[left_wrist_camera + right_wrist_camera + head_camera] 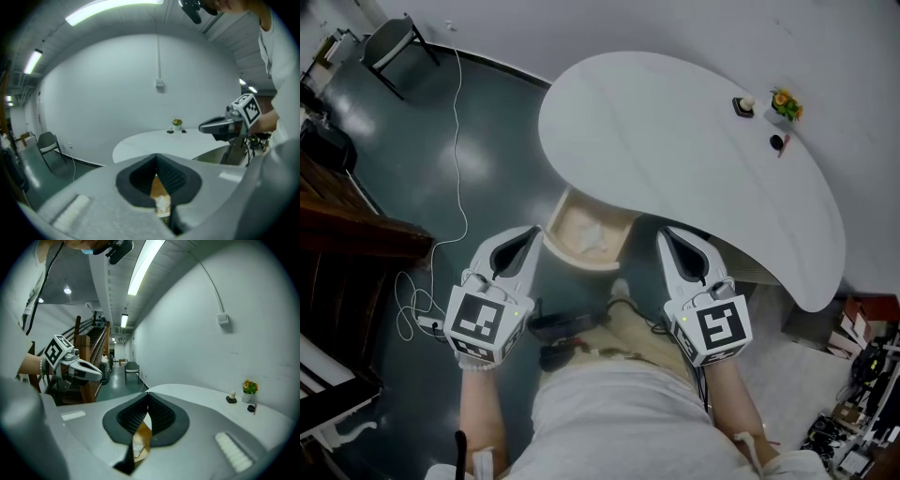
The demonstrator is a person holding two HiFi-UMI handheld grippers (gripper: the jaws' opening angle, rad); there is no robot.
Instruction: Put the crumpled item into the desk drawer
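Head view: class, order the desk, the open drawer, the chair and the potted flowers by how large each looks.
1. desk
2. drawer and chair: they look alike, and the chair stands farther off, so they are not ranked
3. potted flowers

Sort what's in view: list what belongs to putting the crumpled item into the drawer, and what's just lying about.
For the job:
- crumpled paper, already in the open drawer
- desk
- left hand-held gripper and right hand-held gripper, both shut, empty

Just lying about:
- flower pot
- small figurine
- chair
- floor cable
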